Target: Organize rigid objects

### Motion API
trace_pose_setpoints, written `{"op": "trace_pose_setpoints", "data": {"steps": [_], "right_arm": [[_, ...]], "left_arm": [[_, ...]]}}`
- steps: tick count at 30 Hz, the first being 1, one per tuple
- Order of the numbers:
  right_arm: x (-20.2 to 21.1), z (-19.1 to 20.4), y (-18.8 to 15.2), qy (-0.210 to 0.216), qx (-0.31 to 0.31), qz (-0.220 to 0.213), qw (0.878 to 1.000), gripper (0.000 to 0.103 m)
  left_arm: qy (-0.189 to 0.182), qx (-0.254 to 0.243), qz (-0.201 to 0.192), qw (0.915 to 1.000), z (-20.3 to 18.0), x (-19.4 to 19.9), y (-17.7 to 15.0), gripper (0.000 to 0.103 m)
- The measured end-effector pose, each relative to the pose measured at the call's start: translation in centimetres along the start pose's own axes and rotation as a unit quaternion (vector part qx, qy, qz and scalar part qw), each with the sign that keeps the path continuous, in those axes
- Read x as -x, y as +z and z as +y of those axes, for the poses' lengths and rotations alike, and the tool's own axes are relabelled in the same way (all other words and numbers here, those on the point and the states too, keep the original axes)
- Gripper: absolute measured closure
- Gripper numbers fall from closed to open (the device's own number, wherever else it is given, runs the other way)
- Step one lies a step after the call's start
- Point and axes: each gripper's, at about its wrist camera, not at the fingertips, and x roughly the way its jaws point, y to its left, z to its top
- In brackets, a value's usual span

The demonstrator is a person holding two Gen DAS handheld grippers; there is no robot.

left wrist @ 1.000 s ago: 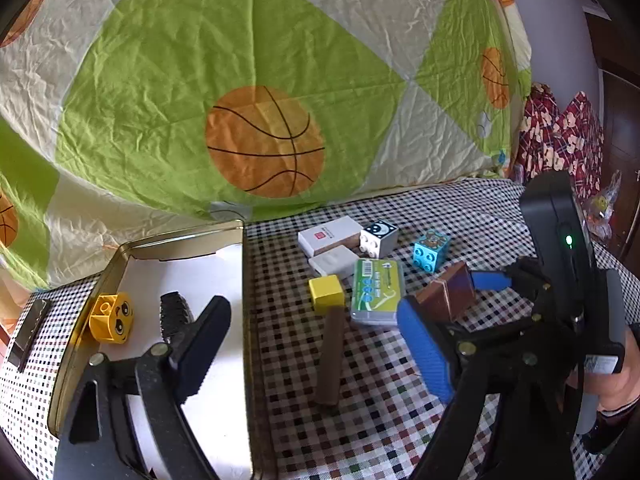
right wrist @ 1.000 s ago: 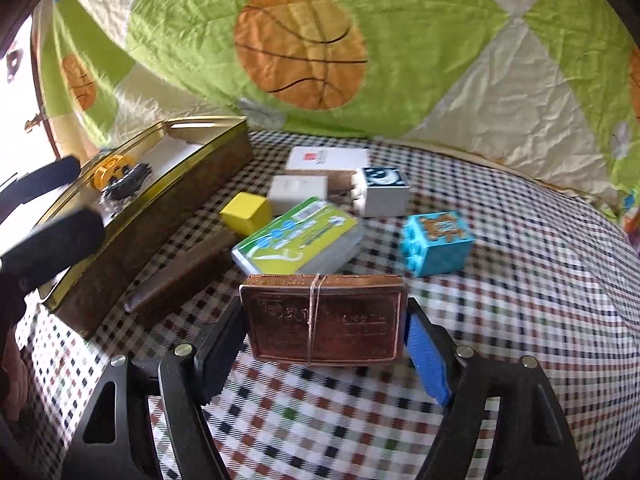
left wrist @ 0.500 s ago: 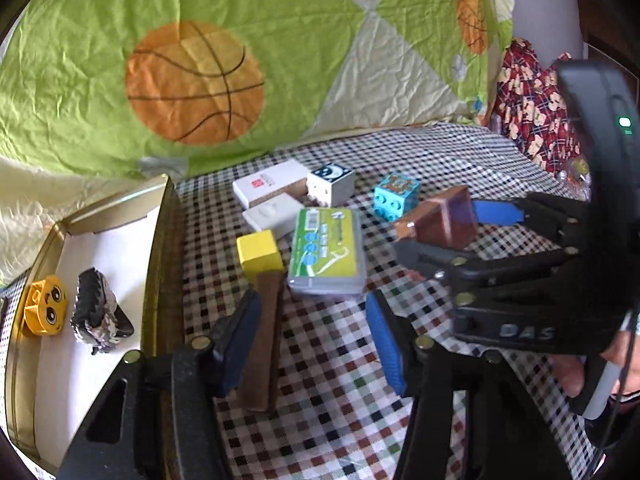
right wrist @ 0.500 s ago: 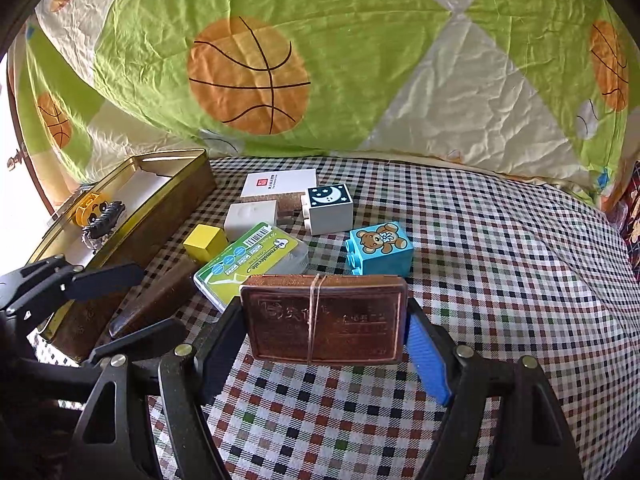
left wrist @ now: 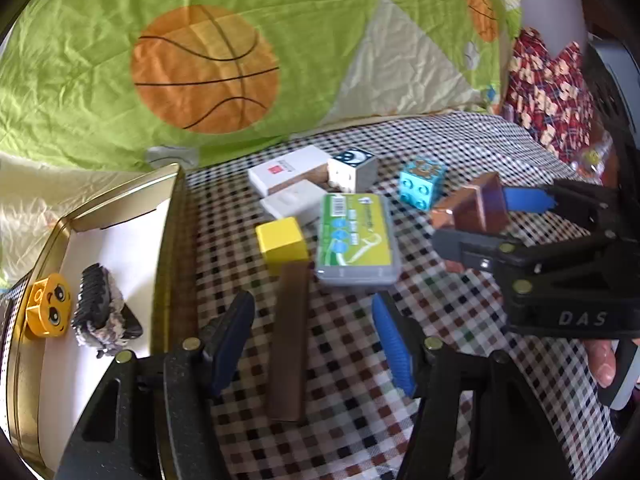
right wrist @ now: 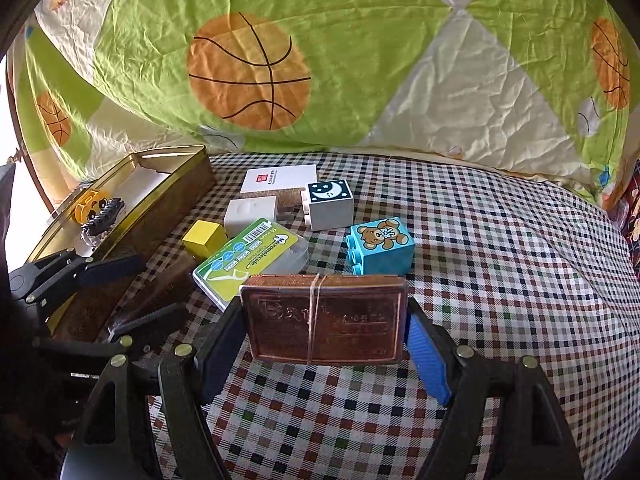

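My right gripper (right wrist: 325, 326) is shut on a copper-coloured flat tin (right wrist: 324, 318) with a rubber band, held above the checked cloth; it also shows in the left wrist view (left wrist: 474, 208). My left gripper (left wrist: 312, 340) is open, its jaws either side of a long brown block (left wrist: 289, 340) that lies on the cloth. A yellow cube (left wrist: 282, 242), a green floss box (left wrist: 356, 238), a blue bear brick (right wrist: 380, 246), a moon brick (right wrist: 329, 204) and two white boxes (right wrist: 278, 180) lie ahead. A gold tin tray (left wrist: 170, 240) stands at the left.
The tray holds a yellow face brick (left wrist: 46, 310) and a dark spiky toy (left wrist: 100, 312). A green basketball-print quilt (right wrist: 320, 60) rises behind the cloth. Patterned red fabric (left wrist: 548, 92) is at the far right.
My left gripper has swung from over the tray to the right and now straddles the brown block. My right gripper has kept hold of the copper tin and turned slightly.
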Motion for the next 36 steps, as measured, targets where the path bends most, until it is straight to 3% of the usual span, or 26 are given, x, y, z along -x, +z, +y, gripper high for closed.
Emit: {"op": "trace_pose_setpoints", "data": {"steps": [4, 8, 12, 16, 17, 18, 20, 24, 36], "right_arm": [[0.0, -0.1, 0.0, 0.001, 0.000, 0.000, 1.000, 0.025], [0.0, 0.2, 0.0, 0.003, 0.003, -0.002, 1.000, 0.025], [0.3, 0.3, 0.0, 0.006, 0.004, -0.005, 1.000, 0.025], [0.4, 0.2, 0.0, 0.008, 0.001, -0.005, 1.000, 0.025], [0.3, 0.2, 0.0, 0.008, 0.002, -0.003, 1.000, 0.025], [0.2, 0.3, 0.0, 0.008, 0.003, -0.001, 1.000, 0.025], [0.1, 0.6, -0.1, 0.008, 0.006, -0.001, 1.000, 0.025], [-0.2, 1.0, -0.3, 0.010, 0.014, -0.001, 1.000, 0.025], [0.0, 1.1, -0.4, 0.006, 0.014, -0.025, 1.000, 0.025]], "left_arm": [[0.001, -0.007, 0.005, 1.0000, -0.3, -0.2, 0.1, 0.042], [-0.004, 0.009, 0.040, 0.9991, 0.2, -1.5, 0.0, 0.062], [0.024, -0.001, 0.050, 0.9984, -0.3, -1.9, 0.0, 0.061], [0.015, 0.007, 0.053, 0.9985, 0.0, -1.8, -0.1, 0.062], [0.012, 0.008, 0.052, 0.9985, 0.0, -1.7, -0.1, 0.068], [0.008, 0.009, 0.052, 0.9986, 0.1, -1.7, -0.1, 0.082], [0.001, 0.016, 0.053, 0.9985, 0.4, -1.6, -0.3, 0.088], [-0.010, 0.031, 0.044, 0.9985, 0.9, -1.2, -0.3, 0.089], [0.006, 0.024, -0.015, 0.9996, 0.7, 0.8, -0.1, 0.089]]}}
